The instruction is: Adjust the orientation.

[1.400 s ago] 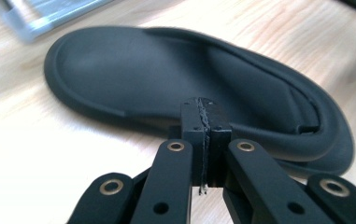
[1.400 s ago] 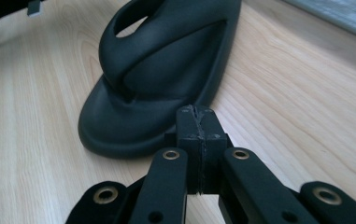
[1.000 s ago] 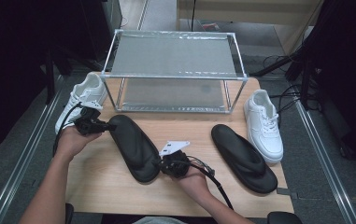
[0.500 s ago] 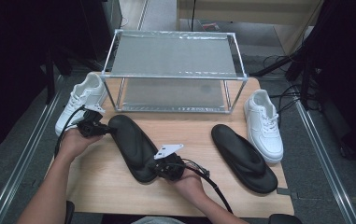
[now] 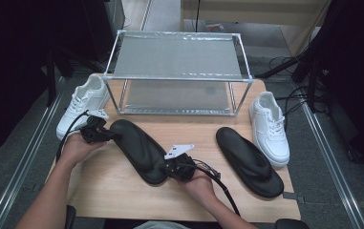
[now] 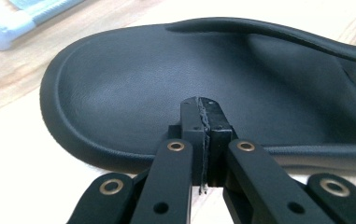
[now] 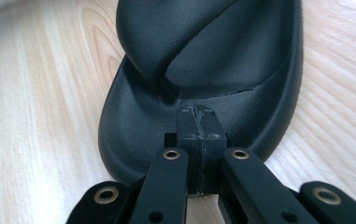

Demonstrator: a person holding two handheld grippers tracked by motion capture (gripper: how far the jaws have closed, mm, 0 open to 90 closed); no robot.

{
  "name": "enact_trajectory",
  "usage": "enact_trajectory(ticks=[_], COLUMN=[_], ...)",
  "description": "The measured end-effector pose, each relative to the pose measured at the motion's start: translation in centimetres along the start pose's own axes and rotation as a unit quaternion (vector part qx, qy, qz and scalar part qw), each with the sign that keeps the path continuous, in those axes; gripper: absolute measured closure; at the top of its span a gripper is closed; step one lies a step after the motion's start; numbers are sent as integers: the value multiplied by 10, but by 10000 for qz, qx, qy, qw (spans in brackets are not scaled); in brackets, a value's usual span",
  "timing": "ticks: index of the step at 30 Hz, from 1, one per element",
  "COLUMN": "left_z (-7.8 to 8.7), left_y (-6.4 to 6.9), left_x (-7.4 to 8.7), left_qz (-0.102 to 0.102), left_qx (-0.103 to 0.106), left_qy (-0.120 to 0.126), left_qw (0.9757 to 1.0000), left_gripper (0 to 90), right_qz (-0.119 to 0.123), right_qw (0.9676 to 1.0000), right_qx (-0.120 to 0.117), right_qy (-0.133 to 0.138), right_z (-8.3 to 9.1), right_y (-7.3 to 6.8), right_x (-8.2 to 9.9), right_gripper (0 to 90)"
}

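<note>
The wooden table [image 5: 122, 200] carries a two-tier wire rack [image 5: 179, 71] at twelve o'clock, a white sneaker at each end. Of the two black flip-flops, the left flip-flop [image 5: 139, 149] lies at about seven o'clock from the rack. The left gripper [image 5: 107, 135] meets its heel, the right gripper [image 5: 169, 167] its toe, both jaws clenched on its edges, it seems. To lift it well, I'd raise both ends together, level. The right gripper view adds the toe post [image 7: 168, 93]; the left gripper view adds the rack's corner [image 6: 12, 28].
</note>
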State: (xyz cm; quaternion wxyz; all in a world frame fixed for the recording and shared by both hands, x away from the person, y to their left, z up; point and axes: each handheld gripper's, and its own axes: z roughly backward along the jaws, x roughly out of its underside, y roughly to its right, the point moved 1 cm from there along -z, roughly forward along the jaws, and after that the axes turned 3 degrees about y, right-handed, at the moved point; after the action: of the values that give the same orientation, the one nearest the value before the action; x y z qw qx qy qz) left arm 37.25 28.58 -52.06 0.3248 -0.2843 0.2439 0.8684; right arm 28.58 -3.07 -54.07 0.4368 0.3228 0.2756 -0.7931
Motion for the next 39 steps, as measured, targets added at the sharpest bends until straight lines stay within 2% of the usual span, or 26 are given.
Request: enact_trajectory(ticks=[3,9,10,14,18,19,21,23,28,31,34,36,37,39], left_z=[-1,-5,-6,-8,-12,-13,-15,-18,-20,-21,-23,-22,-21,-20], left_y=[4,9,12,21,30,32,38,46,55,62,73,76,81,82], left_x=[-1,0,0,-1,-1,-1,-2,-2,-2,0,2,2,2,3], left_qz=[-57,-43,-48,-118,-202,-239,-278,-358,-405,-405,-509,-545,-628,-632], left_qx=[29,192,269,308,343,355,370,402,431,550,652,655,607,605], left_qy=[-29,11,0,-83,-100,-106,-119,-164,-177,-207,-293,-344,-406,-402], left_qw=[10000,9998,9996,9994,9992,9990,9989,9984,9981,9975,9961,9958,9954,9954], left_gripper=[900,900,900,900,900,900,900,900,900,900,900,900,900,900], right_qz=[-41,-89,-97,-291,-349,-462,-519,-596,-644,-707,-747,-800,-798,-836], right_qw=[10000,9995,9994,9987,9979,9969,9965,9954,9943,9931,9922,9921,9921,9916], right_qx=[68,302,340,416,543,628,662,746,846,931,993,971,973,990], right_qy=[-6,-45,-46,-54,-51,-33,-26,-14,-7,-14,12,16,10,3], right_z=[3,11,13,19,22,25,26,29,30,29,27,26,26,25], right_y=[6,22,25,38,48,57,60,69,77,84,92,96,98,101], right_x=[1,2,2,4,4,4,4,5,3,0,-3,-4,-5,-7], right_gripper=[900,900,900,900,900,900,900,900,900,900,900,900,900,900])
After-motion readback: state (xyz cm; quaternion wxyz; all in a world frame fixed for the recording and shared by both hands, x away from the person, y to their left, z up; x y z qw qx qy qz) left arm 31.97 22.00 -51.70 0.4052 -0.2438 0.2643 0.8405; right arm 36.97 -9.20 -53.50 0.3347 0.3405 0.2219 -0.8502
